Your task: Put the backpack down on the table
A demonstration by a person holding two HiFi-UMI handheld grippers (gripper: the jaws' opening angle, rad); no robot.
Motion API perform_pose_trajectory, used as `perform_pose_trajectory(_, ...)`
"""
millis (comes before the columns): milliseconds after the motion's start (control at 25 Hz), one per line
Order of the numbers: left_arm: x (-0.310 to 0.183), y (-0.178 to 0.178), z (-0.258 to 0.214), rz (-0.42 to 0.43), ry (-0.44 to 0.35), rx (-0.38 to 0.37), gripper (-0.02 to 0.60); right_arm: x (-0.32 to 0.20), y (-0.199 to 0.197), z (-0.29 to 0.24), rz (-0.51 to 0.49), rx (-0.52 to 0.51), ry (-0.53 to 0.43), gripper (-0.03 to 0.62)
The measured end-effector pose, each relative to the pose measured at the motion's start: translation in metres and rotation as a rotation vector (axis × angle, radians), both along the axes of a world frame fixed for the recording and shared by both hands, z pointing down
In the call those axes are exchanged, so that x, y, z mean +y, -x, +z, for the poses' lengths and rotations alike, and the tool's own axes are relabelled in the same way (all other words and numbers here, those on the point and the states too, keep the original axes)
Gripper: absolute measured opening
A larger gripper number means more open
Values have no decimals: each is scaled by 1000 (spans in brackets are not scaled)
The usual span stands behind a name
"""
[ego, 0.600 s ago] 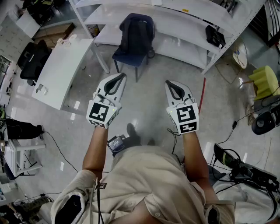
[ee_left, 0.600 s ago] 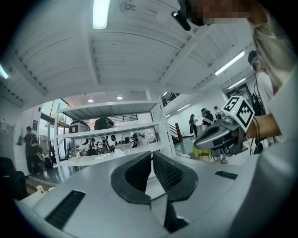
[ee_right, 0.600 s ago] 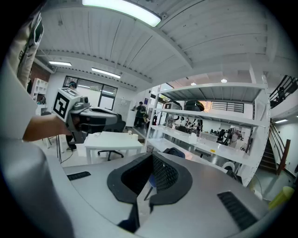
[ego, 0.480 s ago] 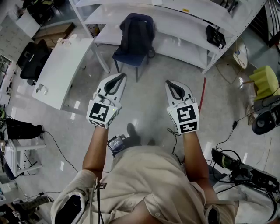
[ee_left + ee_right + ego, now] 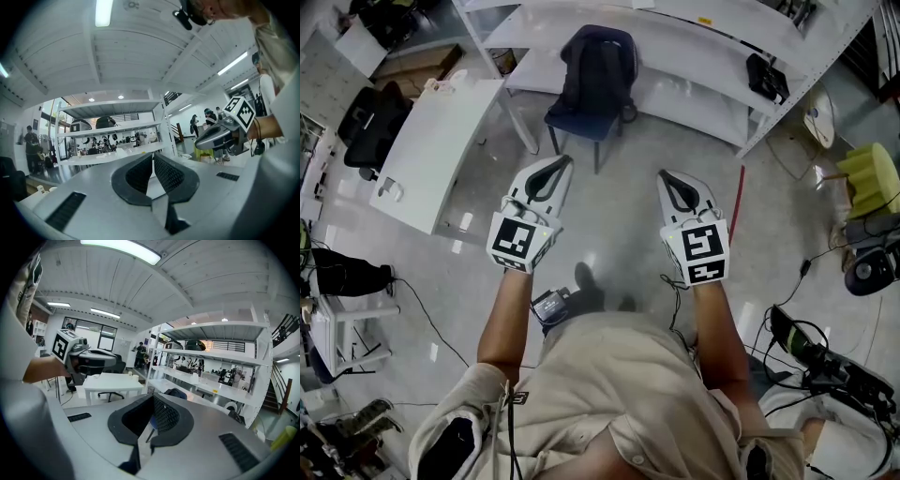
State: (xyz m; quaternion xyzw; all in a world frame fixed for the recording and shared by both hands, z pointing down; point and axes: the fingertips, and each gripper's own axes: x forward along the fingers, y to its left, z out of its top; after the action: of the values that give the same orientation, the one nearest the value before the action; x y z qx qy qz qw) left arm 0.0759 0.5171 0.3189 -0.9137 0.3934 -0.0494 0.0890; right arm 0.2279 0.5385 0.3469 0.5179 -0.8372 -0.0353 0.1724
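Workshop floor, apparent approach stage: backpack [image 5: 598,67] rests on chair [image 5: 569,121]; left gripper [image 5: 560,162] and right gripper [image 5: 667,176], fingers closed and empty, likely must open next.

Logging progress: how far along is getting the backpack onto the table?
Done: nothing. The backpack sits on the chair, apart from the white table. In hand: nothing; left gripper and right gripper are shut and empty. Left: reach, grasp, carry, set down.

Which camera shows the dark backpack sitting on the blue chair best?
The head view: the dark backpack shows whole, propped on the blue chair by the white shelves. The right gripper view shows only a small dark patch, likely its top, above its jaws; the left gripper view does not show it.
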Motion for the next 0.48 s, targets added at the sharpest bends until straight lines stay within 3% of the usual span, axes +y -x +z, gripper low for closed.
perform_pose_trajectory(480, -66, 35, 9, 19, 35, 13, 25, -70, 34, 5, 18, -34, 18, 26)
